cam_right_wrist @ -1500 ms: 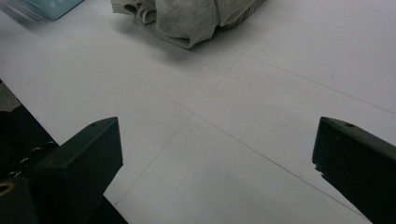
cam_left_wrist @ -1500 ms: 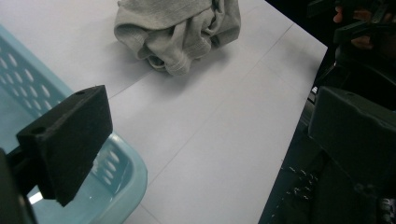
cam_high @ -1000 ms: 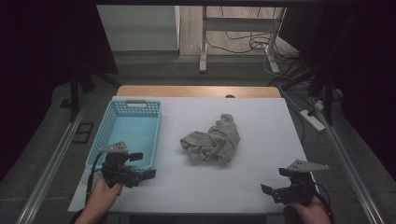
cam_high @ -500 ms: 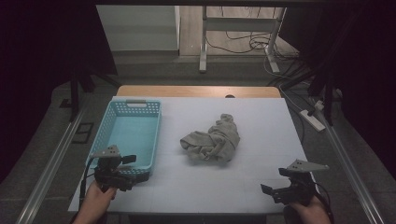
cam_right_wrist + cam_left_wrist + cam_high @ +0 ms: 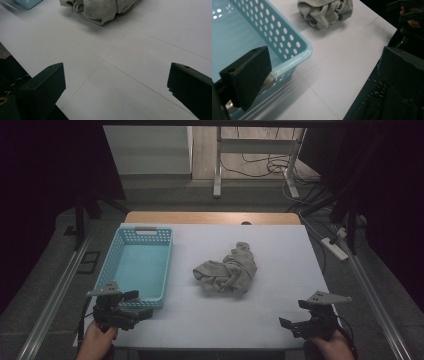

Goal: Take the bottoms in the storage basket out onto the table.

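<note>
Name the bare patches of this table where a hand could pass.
Free: the front strip between the left tool and right tool, and right of the cloth. The gap between basket and cloth is tighter.

dim lab / recording rig, white table (image 5: 280,320) w/ alu rails (image 5: 55,292), black curtains, loose cables (image 5: 260,167) + power strip (image 5: 334,248) on floor
</note>
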